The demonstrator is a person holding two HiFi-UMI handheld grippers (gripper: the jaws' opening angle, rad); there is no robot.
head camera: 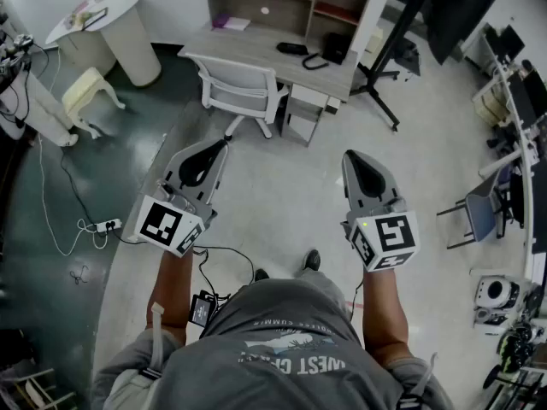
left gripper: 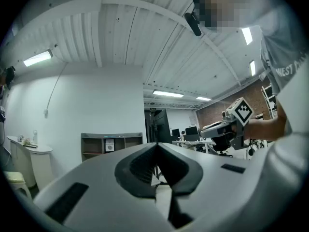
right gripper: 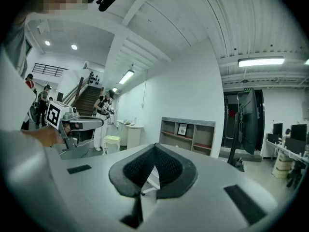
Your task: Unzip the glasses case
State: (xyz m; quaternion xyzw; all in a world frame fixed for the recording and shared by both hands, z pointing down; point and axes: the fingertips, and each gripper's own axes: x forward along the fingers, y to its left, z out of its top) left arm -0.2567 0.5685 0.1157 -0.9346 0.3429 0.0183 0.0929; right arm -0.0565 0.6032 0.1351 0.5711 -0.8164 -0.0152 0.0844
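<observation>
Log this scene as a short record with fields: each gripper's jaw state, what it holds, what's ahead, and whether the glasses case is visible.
Left hand-held gripper: shut, empty, held in the air above the floor
Right hand-held gripper: shut, empty, held in the air alongside the left
Ahead: desk with white chair in front of it
Glasses case: not made out in any view
Unzipping: not begun

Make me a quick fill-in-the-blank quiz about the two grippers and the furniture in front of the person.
1. The jaws of the left gripper and of the right gripper are both ____.
2. Between its jaws, each gripper holds ____.
3. The chair ahead of the person stands at a ____.

Missing words: shut; nothing; desk.
</observation>
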